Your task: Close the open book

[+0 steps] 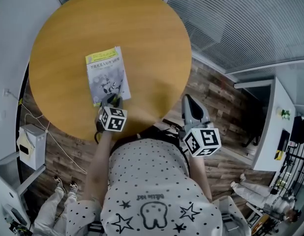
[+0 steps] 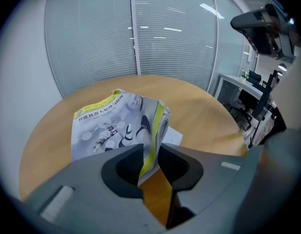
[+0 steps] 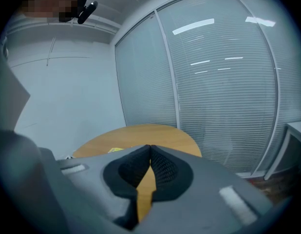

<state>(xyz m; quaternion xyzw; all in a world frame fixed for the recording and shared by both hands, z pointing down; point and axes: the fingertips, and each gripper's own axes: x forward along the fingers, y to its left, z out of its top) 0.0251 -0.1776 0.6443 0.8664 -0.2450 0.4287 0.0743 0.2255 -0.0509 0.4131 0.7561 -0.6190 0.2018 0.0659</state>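
Note:
A book with a grey-white cover and a yellow-green band lies on the round wooden table, near its front edge. My left gripper sits at the book's near edge. In the left gripper view the book has its near corner bowed up, and its yellow-green edge stands between the parted jaws of the left gripper; I see no pad pressing on it. My right gripper hovers off the table's front right rim. Seen in its own view, the right gripper is shut with nothing in it.
A white slip of paper shows beside the book. A white box stands on the plank floor at the left. A white desk is at the right. Glass walls with blinds close off the far side.

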